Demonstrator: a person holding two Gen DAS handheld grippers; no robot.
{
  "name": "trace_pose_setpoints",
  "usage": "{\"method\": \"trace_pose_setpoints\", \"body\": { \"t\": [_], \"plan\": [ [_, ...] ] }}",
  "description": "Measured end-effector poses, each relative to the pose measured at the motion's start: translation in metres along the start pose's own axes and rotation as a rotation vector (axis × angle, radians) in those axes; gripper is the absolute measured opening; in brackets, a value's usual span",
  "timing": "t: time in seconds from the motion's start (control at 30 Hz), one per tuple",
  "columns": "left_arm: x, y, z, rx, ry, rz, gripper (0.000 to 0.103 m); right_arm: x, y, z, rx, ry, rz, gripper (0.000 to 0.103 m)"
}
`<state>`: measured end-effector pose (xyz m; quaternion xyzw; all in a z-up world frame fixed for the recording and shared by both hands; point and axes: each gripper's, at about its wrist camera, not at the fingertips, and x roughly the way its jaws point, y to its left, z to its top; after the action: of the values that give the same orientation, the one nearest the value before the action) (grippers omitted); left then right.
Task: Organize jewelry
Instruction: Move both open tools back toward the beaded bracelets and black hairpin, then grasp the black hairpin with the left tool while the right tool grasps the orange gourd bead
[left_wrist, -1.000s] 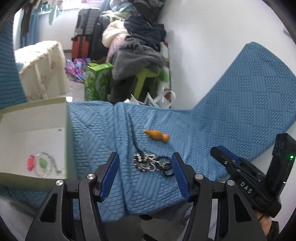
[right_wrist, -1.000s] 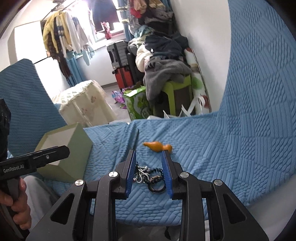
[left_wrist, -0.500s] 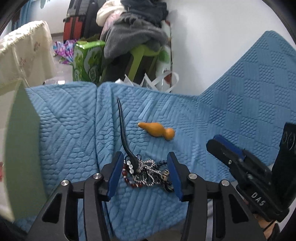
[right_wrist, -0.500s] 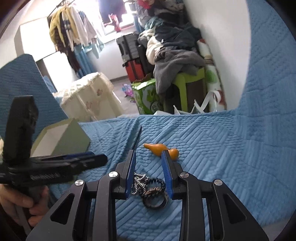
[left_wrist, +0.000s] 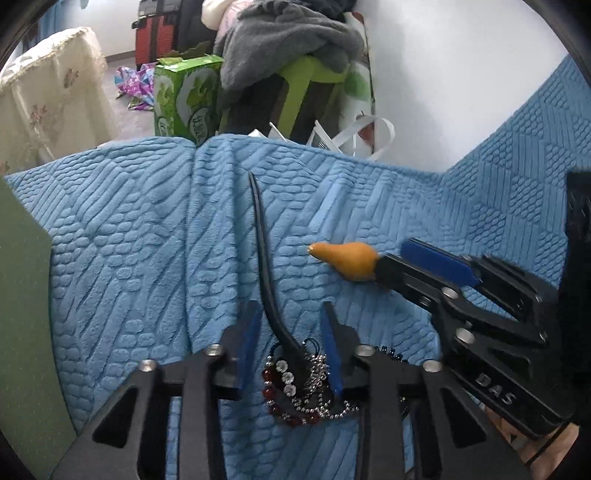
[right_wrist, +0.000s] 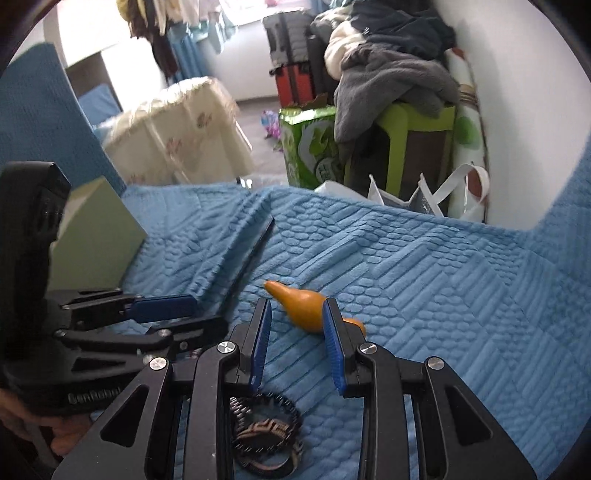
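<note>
The left gripper (left_wrist: 290, 347), jaws apart, straddles the beaded bracelet tangle (left_wrist: 303, 387) at 6 o'clock; the right gripper (right_wrist: 297, 343), also unclenched, nears the orange gourd-shaped pendant (right_wrist: 301, 304), so neither piece looks boxed yet.

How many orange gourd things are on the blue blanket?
1. The orange gourd lies on the blue blanket, just ahead of the right gripper. Others may be hidden.

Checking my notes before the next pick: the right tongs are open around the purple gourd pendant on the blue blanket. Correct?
Not quite: the gourd pendant is orange, not purple. The right wrist view shows it between the open right tongs on the blue blanket.
</note>
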<state>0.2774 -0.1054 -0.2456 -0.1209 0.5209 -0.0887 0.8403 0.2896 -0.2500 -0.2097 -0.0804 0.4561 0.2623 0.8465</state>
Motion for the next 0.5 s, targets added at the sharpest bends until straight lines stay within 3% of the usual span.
{"method": "trace_pose_setpoints", "body": {
  "t": [0.27,0.37,0.5],
  "plan": [
    [0.018,0.005,0.006,-0.019,0.009,0.037,0.029,0.017,-0.008,0.004,-0.007,0.053,0.021,0.026],
    [0.019,0.006,0.008,-0.012,-0.009,0.054,0.018,0.021,-0.009,0.004,-0.007,0.076,0.033,0.026],
    [0.022,0.006,0.009,0.006,-0.040,0.064,0.017,0.024,-0.009,0.002,-0.005,0.091,0.049,0.026]
  ]
}}
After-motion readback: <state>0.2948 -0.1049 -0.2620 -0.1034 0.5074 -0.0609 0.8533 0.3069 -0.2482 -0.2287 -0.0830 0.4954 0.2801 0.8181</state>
